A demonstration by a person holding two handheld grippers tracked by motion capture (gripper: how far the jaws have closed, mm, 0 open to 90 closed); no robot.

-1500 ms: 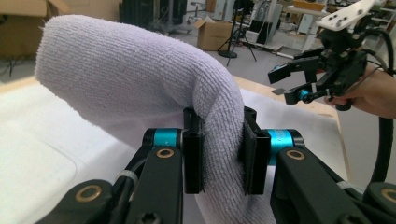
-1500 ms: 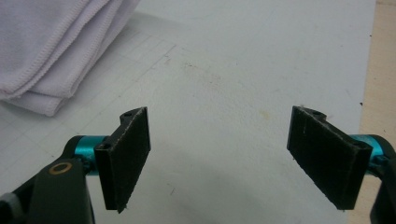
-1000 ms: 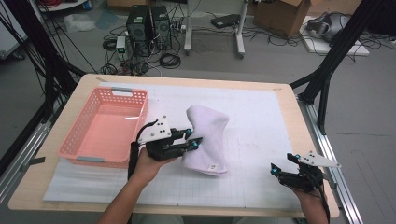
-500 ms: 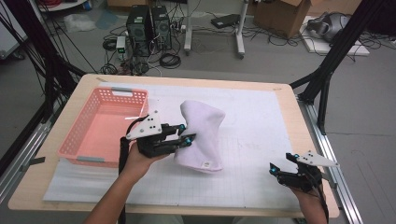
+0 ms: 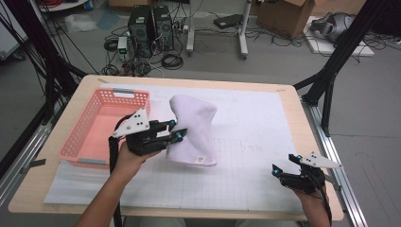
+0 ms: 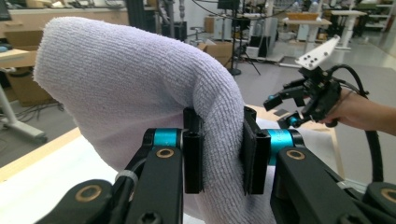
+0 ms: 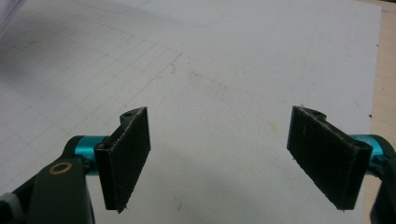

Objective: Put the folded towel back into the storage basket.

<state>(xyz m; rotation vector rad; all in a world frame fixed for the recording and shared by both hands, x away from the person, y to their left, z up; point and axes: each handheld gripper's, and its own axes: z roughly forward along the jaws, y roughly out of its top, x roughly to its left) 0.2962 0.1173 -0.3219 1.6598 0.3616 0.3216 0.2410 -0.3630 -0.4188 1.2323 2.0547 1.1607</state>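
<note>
The left tool pinches a fold of the white towel, holding it lifted above the gridded mat on the table, just right of the pink basket. The right tool rests near the table's right front corner, jaws wide with nothing between them.

1. The white mat between the towel and the right tool lies bare, with room to pass.
2. The pink basket walls off the surface's left side.
3. The lifted towel, pinched in the left tool, blocks the middle just beside the basket.
</note>
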